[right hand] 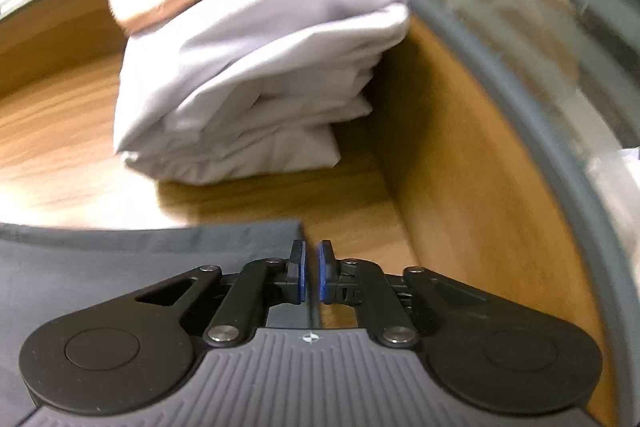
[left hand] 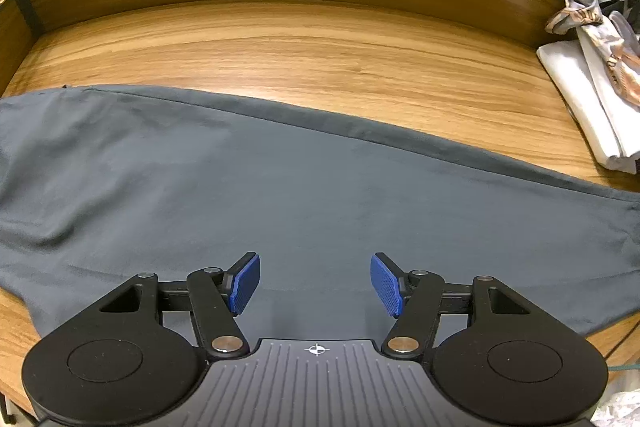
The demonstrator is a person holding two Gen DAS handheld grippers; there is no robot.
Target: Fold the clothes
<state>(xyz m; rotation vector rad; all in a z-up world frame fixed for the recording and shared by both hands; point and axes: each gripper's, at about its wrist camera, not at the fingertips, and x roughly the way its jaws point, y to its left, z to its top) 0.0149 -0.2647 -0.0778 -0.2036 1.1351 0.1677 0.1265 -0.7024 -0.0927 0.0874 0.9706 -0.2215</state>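
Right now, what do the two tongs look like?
Both look alike. The left tongs and right tongs have black arms with silver pins, two round black discs, and a ribbed grey middle marked with a small white crosshair. Their flat pads are bright blue and bumpy.

Folded clothes stack [right hand: 256, 67] blurred — grey garment [left hand: 280, 195] cut off at both edges.
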